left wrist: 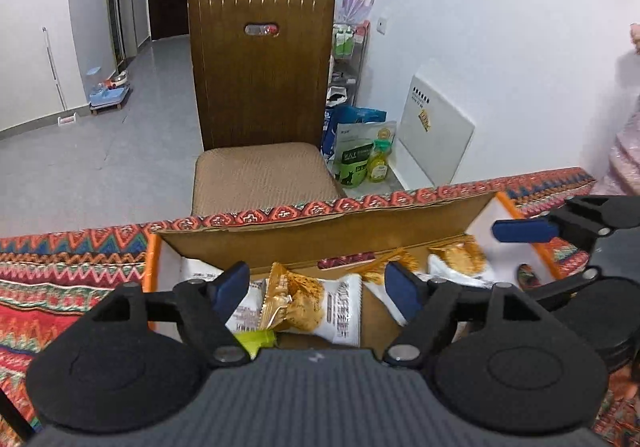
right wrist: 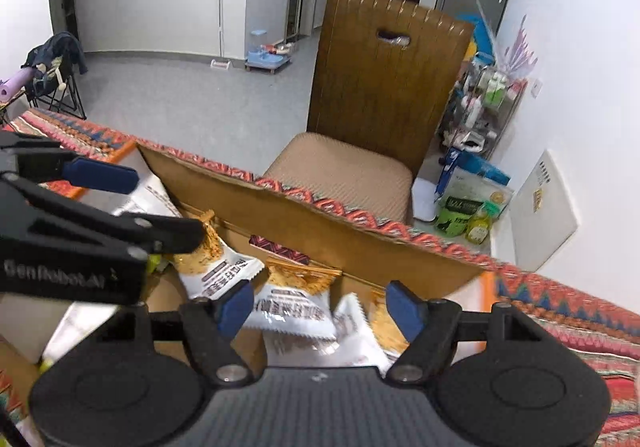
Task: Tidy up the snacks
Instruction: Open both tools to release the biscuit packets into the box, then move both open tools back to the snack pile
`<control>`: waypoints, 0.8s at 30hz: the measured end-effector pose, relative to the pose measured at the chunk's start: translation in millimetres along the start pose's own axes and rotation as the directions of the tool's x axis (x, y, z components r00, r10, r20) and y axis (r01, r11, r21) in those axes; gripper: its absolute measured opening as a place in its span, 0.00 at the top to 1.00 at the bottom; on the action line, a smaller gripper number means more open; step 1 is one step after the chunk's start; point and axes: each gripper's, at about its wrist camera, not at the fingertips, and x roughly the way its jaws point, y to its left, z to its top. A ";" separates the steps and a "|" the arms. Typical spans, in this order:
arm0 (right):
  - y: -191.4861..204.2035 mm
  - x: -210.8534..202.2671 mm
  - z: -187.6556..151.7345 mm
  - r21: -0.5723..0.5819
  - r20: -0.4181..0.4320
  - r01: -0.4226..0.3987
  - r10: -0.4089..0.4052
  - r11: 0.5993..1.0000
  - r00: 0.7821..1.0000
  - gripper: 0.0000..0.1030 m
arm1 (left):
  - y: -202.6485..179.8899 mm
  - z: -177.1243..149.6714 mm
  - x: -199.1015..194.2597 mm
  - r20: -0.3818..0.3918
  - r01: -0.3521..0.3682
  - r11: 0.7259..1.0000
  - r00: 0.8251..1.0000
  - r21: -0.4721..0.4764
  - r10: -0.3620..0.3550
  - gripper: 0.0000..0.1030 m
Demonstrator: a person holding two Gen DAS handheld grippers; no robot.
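Now both grippers open over cardboard box [left wrist: 320, 223] — snack packets [left wrist: 316, 307] inside

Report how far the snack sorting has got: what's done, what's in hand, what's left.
Done: several snack packets already lie inside the cardboard box on the patterned cloth.
In hand: nothing. The left gripper and right gripper hover over the box with jaws open, packets below them but not pinched.
Left: the packets lie jumbled and overlapping, so they look not yet arranged.
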 end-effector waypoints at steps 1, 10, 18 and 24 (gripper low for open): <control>-2.1 -11.9 -1.5 0.000 0.008 0.004 -0.004 1.000 1.000 0.28 | -1.3 -0.3 -9.7 0.003 0.000 1.000 1.000 -0.001 0.000 0.23; 0.5 -130.1 -40.1 0.017 0.086 0.011 -0.013 1.000 0.996 0.23 | -33.2 -41.4 -134.3 0.081 -0.007 1.000 0.997 0.008 0.006 0.15; 21.7 -252.7 -119.0 0.014 0.194 -0.031 0.028 0.999 0.981 0.12 | -58.7 -131.7 -267.5 0.197 -0.012 1.000 0.980 -0.020 0.016 0.06; 47.1 -331.5 -216.0 0.031 0.294 -0.083 0.070 0.996 0.953 0.07 | -72.1 -242.4 -354.3 0.318 -0.061 0.996 0.945 -0.057 0.076 0.03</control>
